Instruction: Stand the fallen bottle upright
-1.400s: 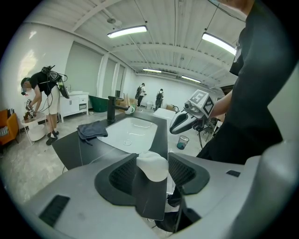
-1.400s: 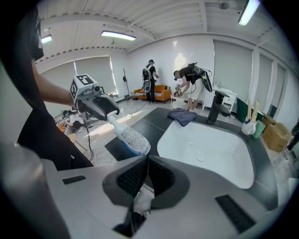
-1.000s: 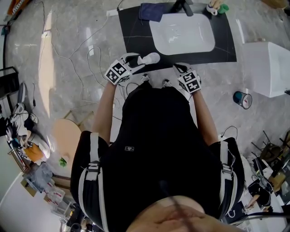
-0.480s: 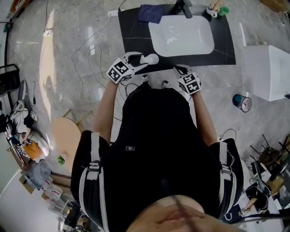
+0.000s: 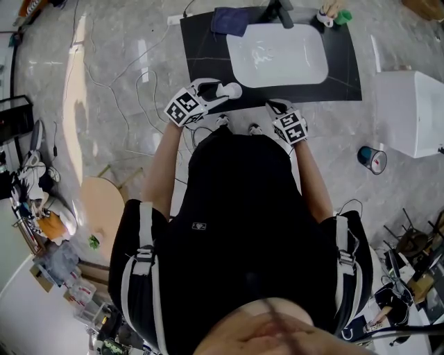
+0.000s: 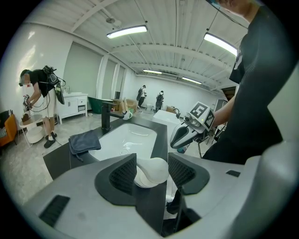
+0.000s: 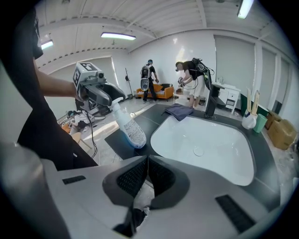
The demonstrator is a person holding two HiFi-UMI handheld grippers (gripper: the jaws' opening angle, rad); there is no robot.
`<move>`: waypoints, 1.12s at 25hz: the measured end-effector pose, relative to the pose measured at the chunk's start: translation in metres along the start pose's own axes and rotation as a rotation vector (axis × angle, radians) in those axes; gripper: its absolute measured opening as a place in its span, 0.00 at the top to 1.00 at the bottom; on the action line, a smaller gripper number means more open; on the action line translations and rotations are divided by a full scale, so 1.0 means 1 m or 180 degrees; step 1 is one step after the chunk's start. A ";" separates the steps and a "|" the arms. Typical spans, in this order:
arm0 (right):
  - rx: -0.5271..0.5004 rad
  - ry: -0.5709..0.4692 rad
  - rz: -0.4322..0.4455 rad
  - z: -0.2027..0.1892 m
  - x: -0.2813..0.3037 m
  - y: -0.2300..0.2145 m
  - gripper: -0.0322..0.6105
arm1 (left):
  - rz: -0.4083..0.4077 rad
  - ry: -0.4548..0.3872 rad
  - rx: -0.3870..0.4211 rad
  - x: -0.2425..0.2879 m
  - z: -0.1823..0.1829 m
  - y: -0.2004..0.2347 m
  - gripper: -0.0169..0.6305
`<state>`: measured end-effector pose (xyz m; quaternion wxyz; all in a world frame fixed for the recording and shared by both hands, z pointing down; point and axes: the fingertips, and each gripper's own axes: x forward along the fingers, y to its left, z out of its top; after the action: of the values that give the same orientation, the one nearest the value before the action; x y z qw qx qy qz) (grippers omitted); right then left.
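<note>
At the bench's (image 5: pixel 208 41) near left corner, your left hand-held gripper (image 6: pixel 152 163) is clenched on the bottle (image 7: pixel 128 126), pads pressing both sides near its upper end. The bottle leans, with its base down by the dark top; whether the base touches cannot be told. Your right hand-held gripper (image 7: pixel 147 163) hangs just in front of the bench with its jaws pressed together on nothing.

To do this step well, swing the neck up until the bottle stands straight over its base. Lower it onto the flat dark strip left of the sink (image 5: pixel 277 55), well in from both the edge and the basin's rim. Let go only once the base sits flat, and draw the jaws straight back so they don't knock it over. The right one is free to steady it if it rocks.

The top looks smooth and glossy, so a nudged bottle may slide. A cloth (image 5: pixel 231 19) and a tap (image 5: pixel 281 10) sit at the back. Cables (image 5: pixel 132 76) trail over the grey floor (image 5: pixel 104 139), and other people (image 7: pixel 189 79) work further off.
</note>
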<state>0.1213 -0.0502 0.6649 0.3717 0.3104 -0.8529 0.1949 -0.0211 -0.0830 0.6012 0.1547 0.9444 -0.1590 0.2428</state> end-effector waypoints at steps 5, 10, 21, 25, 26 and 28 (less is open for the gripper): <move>0.0020 -0.0057 0.0026 0.004 -0.002 -0.006 0.85 | -0.0014 0.0029 -0.0005 0.008 0.006 0.000 0.64; 0.0019 -0.0065 0.0042 0.002 -0.006 -0.013 0.85 | -0.0013 0.0029 0.0026 0.017 0.016 -0.004 0.64; 0.0071 -0.0117 0.0086 -0.006 -0.013 -0.024 0.85 | 0.0117 0.0003 -0.0007 0.037 0.027 -0.006 0.64; 0.0056 -0.0134 0.0121 -0.005 -0.014 -0.025 0.85 | 0.0225 -0.0032 -0.0017 0.042 0.030 -0.005 0.64; 0.0057 -0.0142 0.0131 -0.005 -0.014 -0.026 0.85 | 0.0243 -0.0038 -0.0024 0.043 0.031 -0.005 0.64; 0.0056 -0.0171 0.0151 -0.003 -0.015 -0.026 0.85 | 0.0277 -0.0043 -0.0040 0.046 0.032 -0.004 0.64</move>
<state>0.1486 -0.0621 0.6581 0.3413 0.2986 -0.8679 0.2028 0.0312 -0.1015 0.5969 0.1489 0.9372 -0.2026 0.2419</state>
